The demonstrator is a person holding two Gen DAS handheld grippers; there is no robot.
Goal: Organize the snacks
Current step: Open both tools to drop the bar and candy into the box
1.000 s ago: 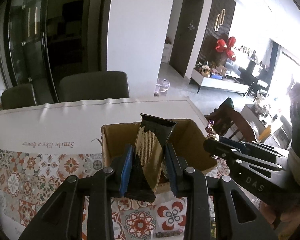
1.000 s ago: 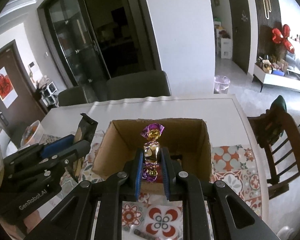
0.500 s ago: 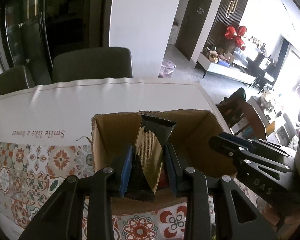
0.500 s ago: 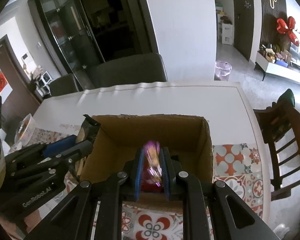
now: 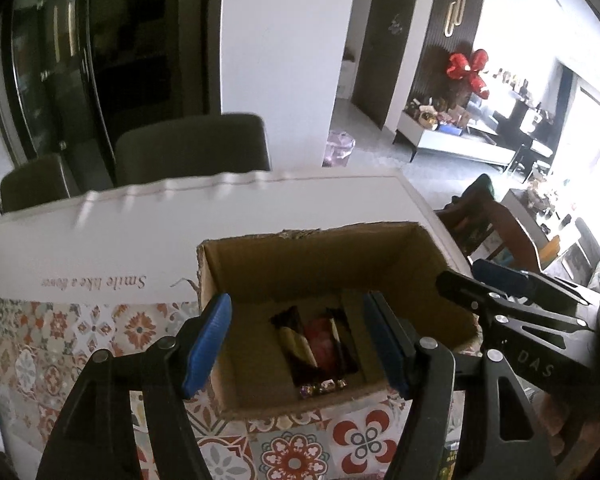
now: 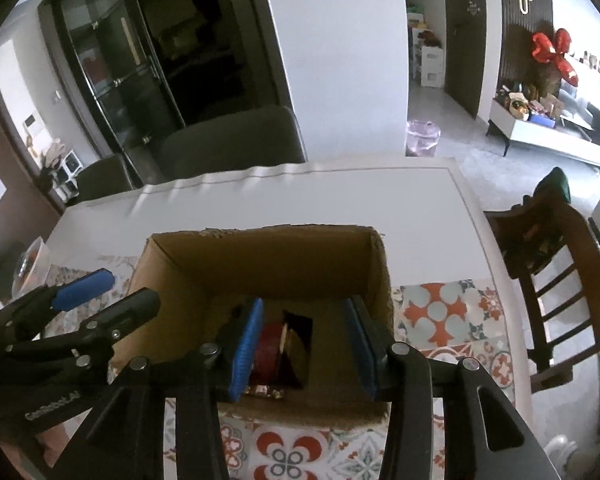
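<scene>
A white table [image 5: 260, 216] fills the middle of both views, with a tiled-pattern mat [image 5: 60, 344] laid over its near part. Behind it stand grey chairs [image 5: 192, 148], and a wooden chair [image 6: 556, 272] sits off the table's right side. On the mat rests an open cardboard box [image 5: 260, 264], its far wall upright and its top rim ragged.

The left gripper [image 5: 300, 344] hangs over the box's near rim, tilted downward. Its jaws have just been opening and now stand apart with nothing between them; the blue pads [image 5: 208, 344] touch nothing. The right gripper [image 6: 306, 344] hangs over the same box from the other side, also tilted down. Its jaws have just been opening too, and they are spread with no snack pinched between them. In each view the other gripper shows at the edge, close beside the box.

The snacks lie on the box floor. A dark and gold packet [image 5: 296, 344] lies flat there, another dark packet [image 5: 340, 340] is beside it, and something red [image 5: 320, 340] sits between them. A small candy in purple and gold wrap [image 5: 320, 388] lies at the near wall, just below the packets. From the right view the red thing [image 6: 266, 350] and a dark packet [image 6: 296, 344] show between the spread pads, down on the floor of the box
</scene>
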